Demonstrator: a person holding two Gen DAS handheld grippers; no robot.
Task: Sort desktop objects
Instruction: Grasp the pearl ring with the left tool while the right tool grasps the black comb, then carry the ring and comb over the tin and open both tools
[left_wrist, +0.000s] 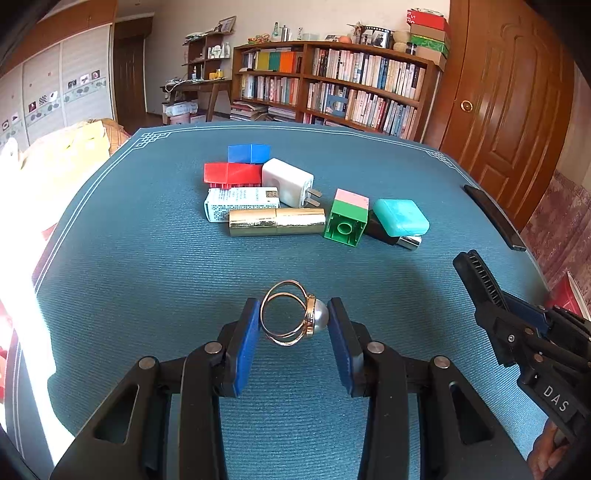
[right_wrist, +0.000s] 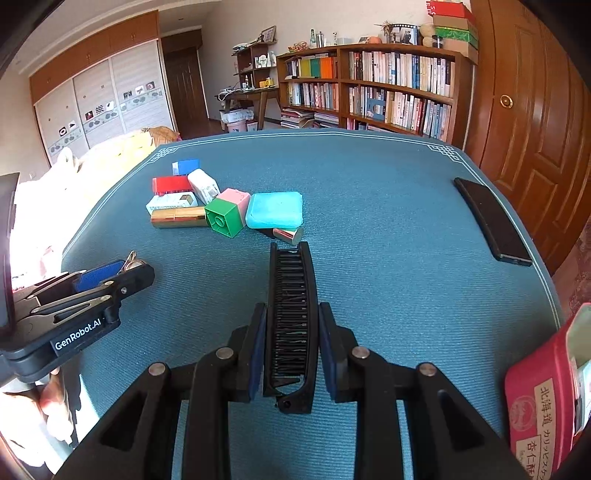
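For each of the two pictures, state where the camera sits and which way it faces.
Left wrist: on the left gripper, facing forward and down at its ring; right gripper at right.
Right wrist: on the right gripper, facing its comb; left gripper at left.
Shared: mat, green block, bookshelf.

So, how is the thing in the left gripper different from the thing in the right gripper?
The left gripper holds a gold ring with a pearl; the right gripper holds a black folding comb. The ring is round, shiny and small; the comb is long, matte and reaches far past the fingertips. The ring sits crosswise between the pads; the comb points forward along the fingers. Both are clamped above the blue mat.
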